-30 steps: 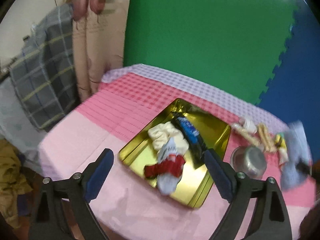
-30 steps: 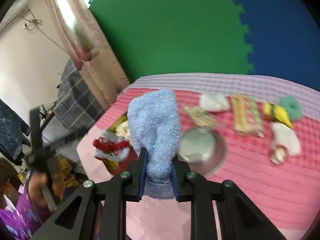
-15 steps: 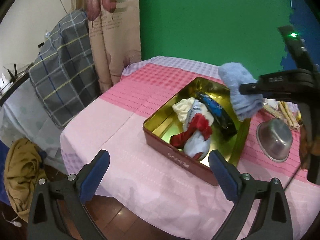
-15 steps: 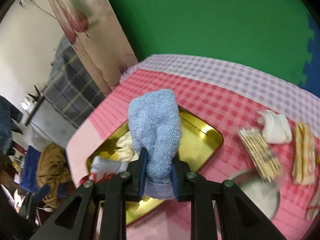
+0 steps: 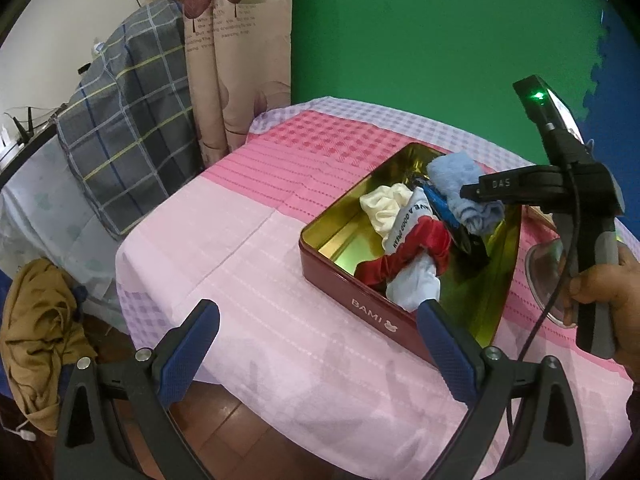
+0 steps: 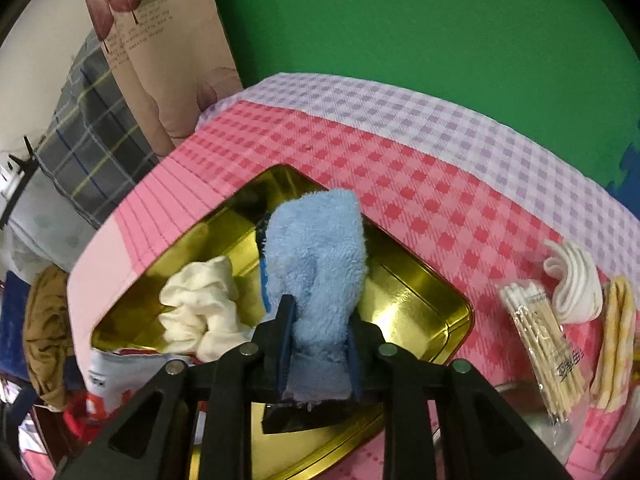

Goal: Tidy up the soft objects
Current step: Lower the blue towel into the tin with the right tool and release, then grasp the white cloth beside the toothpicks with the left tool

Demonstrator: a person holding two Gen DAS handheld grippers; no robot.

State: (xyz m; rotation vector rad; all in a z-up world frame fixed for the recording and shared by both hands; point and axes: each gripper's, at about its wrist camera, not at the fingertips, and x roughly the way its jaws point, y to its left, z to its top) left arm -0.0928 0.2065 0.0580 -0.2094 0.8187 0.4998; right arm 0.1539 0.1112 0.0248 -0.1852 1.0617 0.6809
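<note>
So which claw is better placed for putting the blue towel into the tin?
The right claw. It is shut on the blue towel, directly above the tin. The left claw is open, empty, and near the table's edge.

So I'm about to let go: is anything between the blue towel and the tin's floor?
Partly. The blue towel, held by the right gripper, hangs over a dark blue packet in the tin; bare gold floor shows farther right.

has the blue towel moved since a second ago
Yes. The blue towel, clamped in the right gripper, has moved left from above the steel bowl to over the tin.
</note>
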